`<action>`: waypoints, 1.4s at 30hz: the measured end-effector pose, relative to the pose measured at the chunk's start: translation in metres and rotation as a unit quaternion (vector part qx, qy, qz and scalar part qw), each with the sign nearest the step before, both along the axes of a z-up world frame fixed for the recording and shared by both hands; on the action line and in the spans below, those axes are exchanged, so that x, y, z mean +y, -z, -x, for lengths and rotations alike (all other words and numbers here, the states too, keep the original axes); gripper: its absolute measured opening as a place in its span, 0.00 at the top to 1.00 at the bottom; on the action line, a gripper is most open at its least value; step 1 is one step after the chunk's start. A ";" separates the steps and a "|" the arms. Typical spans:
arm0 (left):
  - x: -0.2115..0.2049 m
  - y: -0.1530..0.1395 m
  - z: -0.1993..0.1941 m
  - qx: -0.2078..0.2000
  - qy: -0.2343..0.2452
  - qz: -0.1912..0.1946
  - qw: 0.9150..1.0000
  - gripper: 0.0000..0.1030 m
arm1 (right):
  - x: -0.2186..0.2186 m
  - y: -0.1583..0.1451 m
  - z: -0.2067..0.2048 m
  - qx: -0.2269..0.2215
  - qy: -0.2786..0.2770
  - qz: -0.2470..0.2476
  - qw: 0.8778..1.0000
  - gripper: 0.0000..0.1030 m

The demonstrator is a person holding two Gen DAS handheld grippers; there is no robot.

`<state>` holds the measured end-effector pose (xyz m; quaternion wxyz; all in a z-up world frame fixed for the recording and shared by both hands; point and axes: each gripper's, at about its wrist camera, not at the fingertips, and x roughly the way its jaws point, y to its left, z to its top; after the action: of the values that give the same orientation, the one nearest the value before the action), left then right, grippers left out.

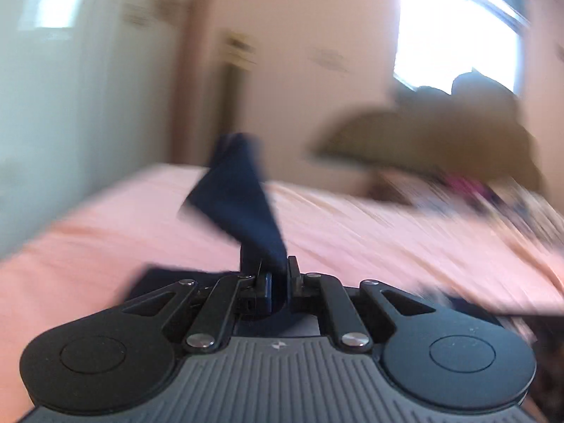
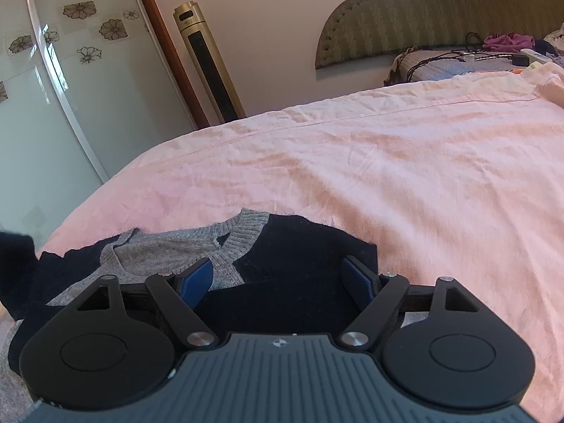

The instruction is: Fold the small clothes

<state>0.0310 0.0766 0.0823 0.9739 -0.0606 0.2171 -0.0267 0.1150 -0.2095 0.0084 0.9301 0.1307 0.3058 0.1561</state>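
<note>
Looking through the left wrist view: heavy motion blur over the whole scene.
Left claw: drawn narrow, pinching a strip of the navy sweater.
Pinched cloth: rises from the fingers and leans up and to the left, lifted above the pink bedspread; more dark cloth lies flat just behind the claw's left linkage.
Background: olive headboard at upper right, bright window above it.
Writing: none readable.

Right wrist view: sharp.
Right claw: spread wide, blue fingers gripping nothing, hovering just above the sweater.
Sweater: navy with a grey panel and ribbed grey neckline, lying flat near the bed's near edge; neckline faces away from the camera, toward the headboard.
Bedspread: wrinkled, pink, covers the bed.
Beyond bed: gold tower fan against the wall, glass door with flower decals at left.
Far corner: cables and mixed cloth items, too small to tell.
Labels: small emblem on the claw body, unreadable.
</note>
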 end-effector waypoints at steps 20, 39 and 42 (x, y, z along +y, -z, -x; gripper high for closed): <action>0.044 0.061 0.030 0.057 -0.031 0.124 0.990 0.13 | 0.003 -0.041 0.016 0.043 -0.009 -0.093 0.995 0.20; 0.038 0.060 0.048 -0.016 0.007 0.117 0.993 0.13 | 0.073 -0.057 0.018 0.105 -0.125 -0.046 0.986 0.88; 0.027 0.057 0.053 -0.036 0.035 0.087 0.995 0.13 | 0.040 -0.068 0.010 0.099 -0.093 -0.019 0.991 0.88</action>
<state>-0.0221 0.1034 0.0254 0.9706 -0.1368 0.1807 -0.0814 0.1050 -0.1695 0.0768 0.8739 0.1345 0.4043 0.2341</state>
